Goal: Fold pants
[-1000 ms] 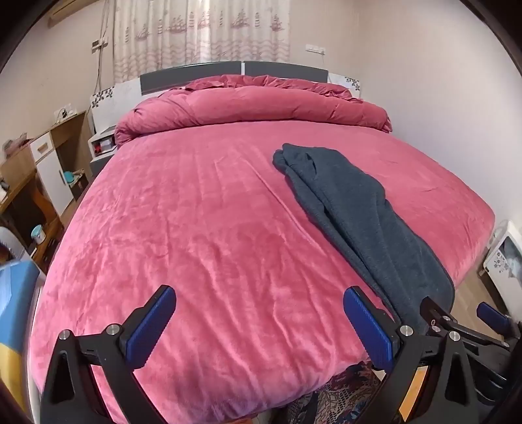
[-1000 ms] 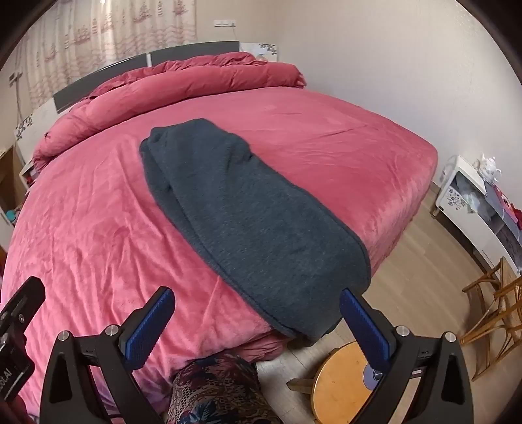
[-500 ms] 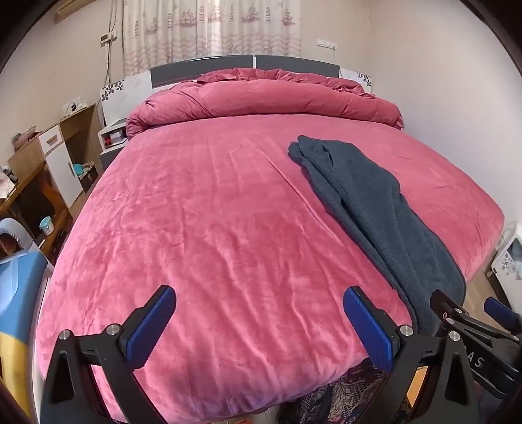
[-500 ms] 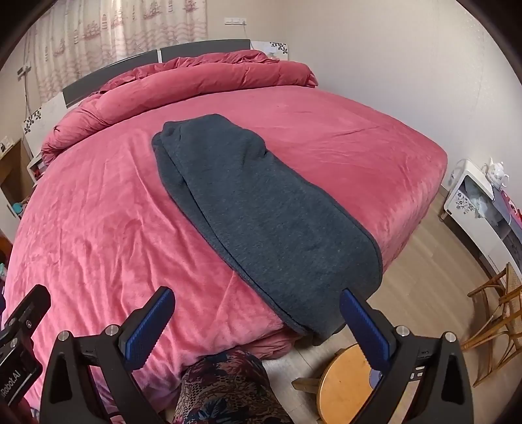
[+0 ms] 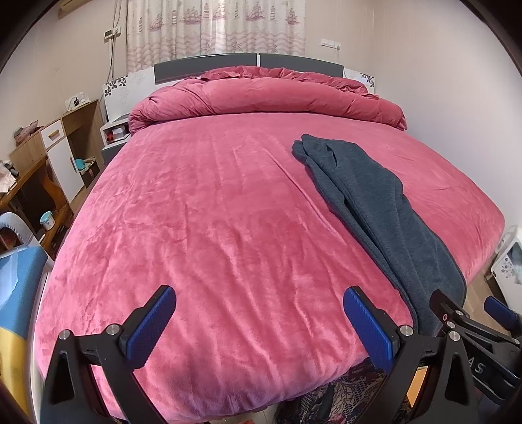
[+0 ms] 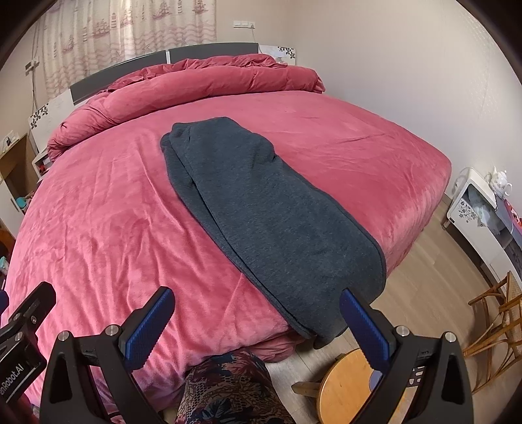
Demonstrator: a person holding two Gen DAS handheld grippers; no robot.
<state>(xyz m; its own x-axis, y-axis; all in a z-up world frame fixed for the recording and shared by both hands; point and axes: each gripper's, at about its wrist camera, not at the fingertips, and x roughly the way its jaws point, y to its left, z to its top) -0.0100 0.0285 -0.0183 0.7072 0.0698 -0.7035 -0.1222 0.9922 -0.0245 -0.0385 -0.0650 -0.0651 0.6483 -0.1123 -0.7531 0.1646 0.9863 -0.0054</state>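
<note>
Dark grey pants [image 6: 270,215] lie lengthwise on pink bed [image 5: 212,228]; left gripper [image 5: 257,323] and right gripper [image 6: 254,321] hover, jaws apart, empty.

Wide bed [image 5: 208,228] under a pink plush cover, filling the room's middle. At its head, a rolled pink duvet [image 5: 267,94] against a grey headboard [image 5: 205,65], patterned curtain [image 5: 215,26] behind. Left of the bed, a wooden cabinet [image 5: 58,153]. Off its foot corner, a round wooden stool [image 6: 345,388]; right of the bed, a white side table [image 6: 473,202].
</note>
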